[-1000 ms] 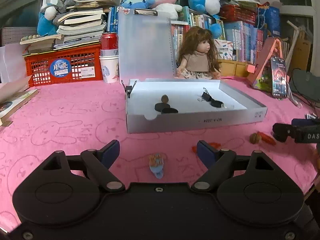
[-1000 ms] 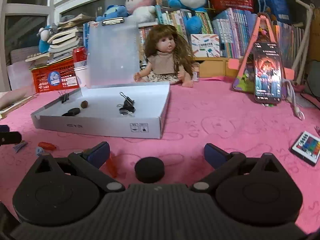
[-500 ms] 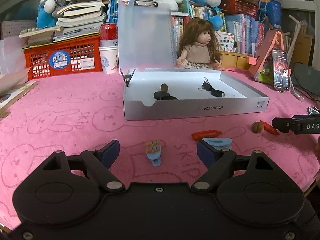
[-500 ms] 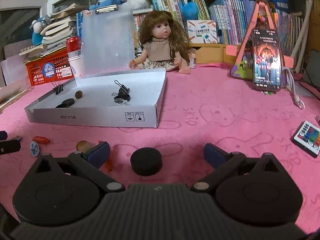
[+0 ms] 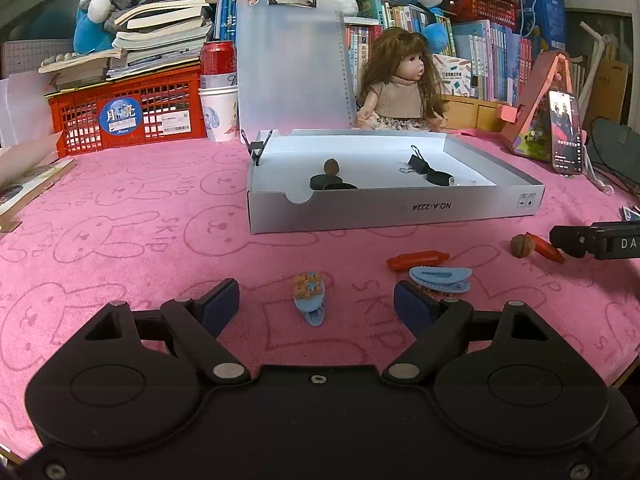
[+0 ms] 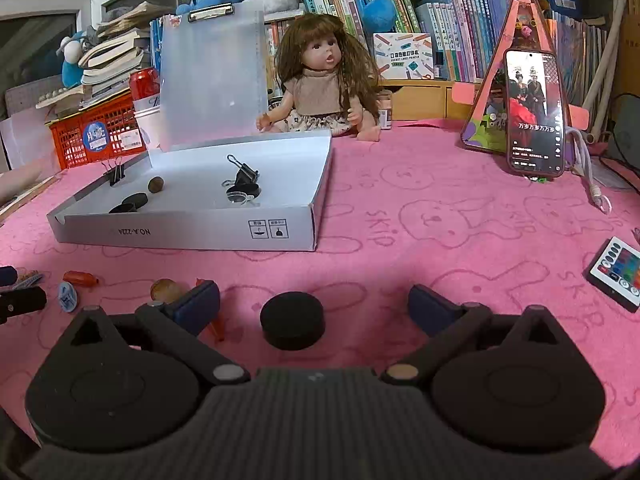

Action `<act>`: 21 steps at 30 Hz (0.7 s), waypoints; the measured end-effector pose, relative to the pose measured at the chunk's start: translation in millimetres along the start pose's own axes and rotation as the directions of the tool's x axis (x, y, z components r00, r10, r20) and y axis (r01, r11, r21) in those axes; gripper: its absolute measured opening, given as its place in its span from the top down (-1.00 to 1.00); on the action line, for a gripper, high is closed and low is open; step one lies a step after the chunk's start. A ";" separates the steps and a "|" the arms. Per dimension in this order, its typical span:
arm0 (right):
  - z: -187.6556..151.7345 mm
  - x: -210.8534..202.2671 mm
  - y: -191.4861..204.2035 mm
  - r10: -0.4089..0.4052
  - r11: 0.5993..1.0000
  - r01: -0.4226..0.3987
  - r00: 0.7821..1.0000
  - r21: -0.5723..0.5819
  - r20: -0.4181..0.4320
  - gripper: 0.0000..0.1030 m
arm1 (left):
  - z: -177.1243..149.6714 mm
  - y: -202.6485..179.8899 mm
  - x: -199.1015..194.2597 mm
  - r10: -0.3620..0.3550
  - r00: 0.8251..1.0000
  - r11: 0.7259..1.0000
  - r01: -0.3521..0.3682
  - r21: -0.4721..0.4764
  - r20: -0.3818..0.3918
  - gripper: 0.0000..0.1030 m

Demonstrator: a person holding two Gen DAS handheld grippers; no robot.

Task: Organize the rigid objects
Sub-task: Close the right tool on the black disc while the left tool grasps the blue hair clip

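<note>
A grey open box [image 5: 400,210] [image 6: 192,232] sits mid-table and holds binder clips [image 5: 418,164], black discs [image 5: 324,182] and a nut. My left gripper [image 5: 316,306] is open, with a small blue hair clip [image 5: 309,294] lying between its fingers. A second blue hair clip [image 5: 439,279], a red piece [image 5: 418,260] and a walnut [image 5: 521,245] lie to its right. My right gripper [image 6: 314,306] is open around a black disc [image 6: 292,320] on the cloth. The walnut [image 6: 165,290] sits by its left finger.
A doll [image 5: 400,88] sits behind the box, beside a raised clear clipboard [image 5: 294,64]. A red crate [image 5: 128,114] with books stands back left. A phone on a stand [image 6: 534,114] and a remote [image 6: 616,272] are at the right. The pink cloth ends near the right edge.
Both grippers have drawn back and lifted slightly. In the left wrist view the hair clips and red piece have come into view. In the right wrist view the walnut has appeared beside the left finger.
</note>
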State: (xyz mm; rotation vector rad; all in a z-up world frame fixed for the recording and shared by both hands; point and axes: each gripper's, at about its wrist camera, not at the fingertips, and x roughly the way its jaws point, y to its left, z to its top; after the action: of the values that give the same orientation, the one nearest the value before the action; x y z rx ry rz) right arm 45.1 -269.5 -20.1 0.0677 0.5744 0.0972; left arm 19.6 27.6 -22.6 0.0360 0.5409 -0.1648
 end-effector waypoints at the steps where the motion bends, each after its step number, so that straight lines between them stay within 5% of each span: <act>1: -0.2 0.0 0.2 0.000 1.000 0.000 1.000 0.000 -0.001 -1.00 | 0.1 -0.1 0.2 0.002 1.000 1.000 -0.002 0.002 0.000 -0.63; 6: 0.3 -0.1 1.0 0.004 1.000 -0.004 1.000 -0.001 -0.006 -1.00 | 0.6 -0.3 0.1 0.004 1.000 1.000 -0.004 0.000 0.000 -0.51; 11: -1.4 -1.0 4.7 0.026 0.999 -0.027 1.000 -0.021 -0.004 -0.99 | 1.7 0.8 0.0 0.014 1.000 1.000 -0.014 0.001 0.009 0.01; 21: -4.4 -5.9 18.4 0.032 0.997 -0.031 0.999 -0.065 0.011 -0.58 | 4.3 -3.1 -2.4 0.005 1.000 1.000 -0.005 0.008 0.006 0.42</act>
State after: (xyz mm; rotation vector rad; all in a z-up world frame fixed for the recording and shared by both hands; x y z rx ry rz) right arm 36.4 -251.8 -18.9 0.0144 0.5577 0.1456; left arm 19.2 24.6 -17.6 0.0447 0.5339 -0.1618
